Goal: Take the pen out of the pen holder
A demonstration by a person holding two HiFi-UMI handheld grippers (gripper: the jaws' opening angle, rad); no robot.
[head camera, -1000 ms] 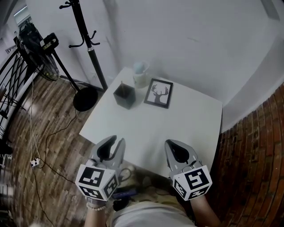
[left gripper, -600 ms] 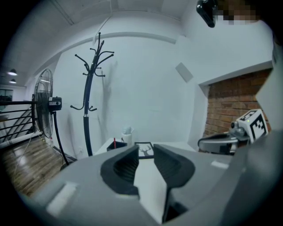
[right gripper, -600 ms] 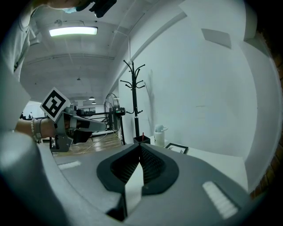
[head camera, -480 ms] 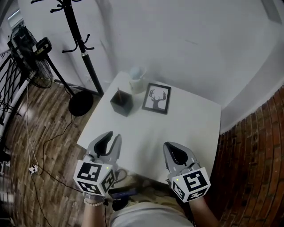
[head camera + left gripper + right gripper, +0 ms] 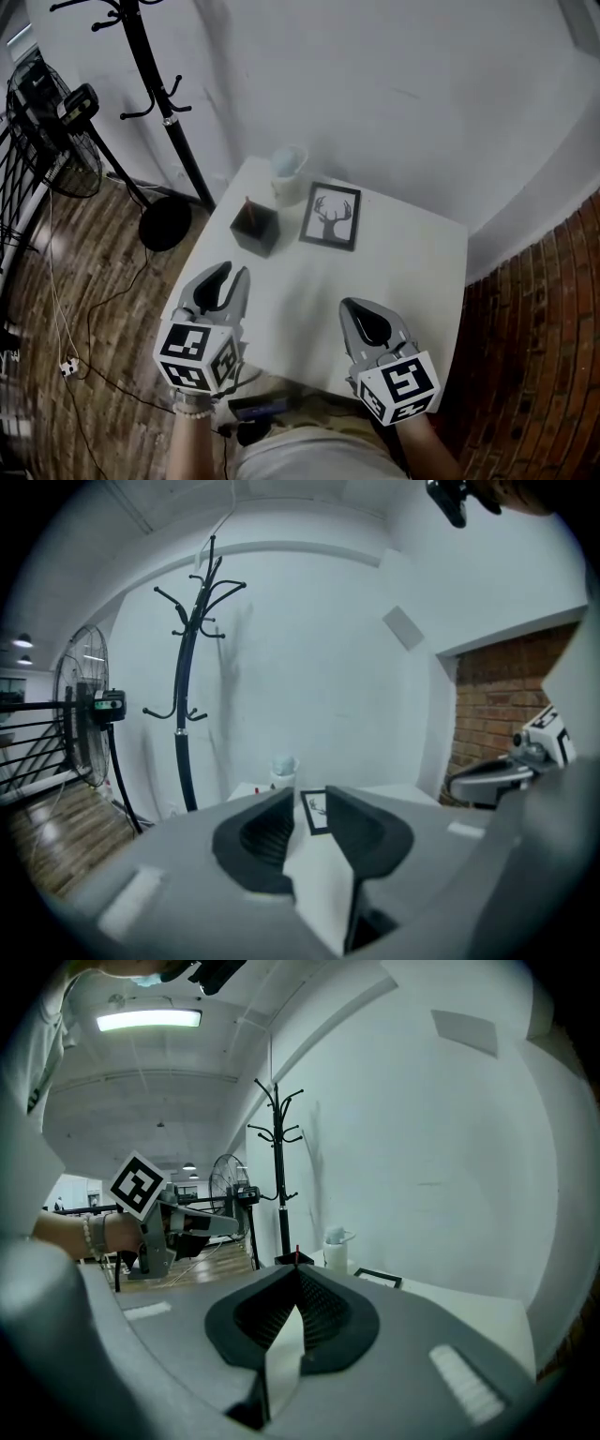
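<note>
Bringing both claws forward over the last second, you closed part of the gap to the pen holder, though neither claw had reached it. Your left claw [image 5: 234, 271] had come in at the near left edge of the desk [image 5: 417, 272]. Its jaws stood parted, with only bare desk top showing through the gap. The pen holder [image 5: 255, 228] stood ahead of it and a touch to its right. The pen [image 5: 248, 204] stood inside, its tip poking above the rim. Your right claw [image 5: 349, 306] had advanced less, its jaws pressed together on nothing, and the holder lay well ahead and off to its left. So the task was still at the approach: the pen was untouched, and the open left claw looked better placed to take it.

Far to the left claw's left, a fan [image 5: 45, 112] and a coat stand [image 5: 159, 94] stood on the floor, clear of the path. Beyond the holder sat a mug [image 5: 289, 172], and just beside the holder, ahead between your two claws, a picture frame [image 5: 330, 217]. Nothing blocked the way in. Still, the pen was thin and the mug and frame crowded the holder's far side, so an overshoot could have knocked them.
</note>
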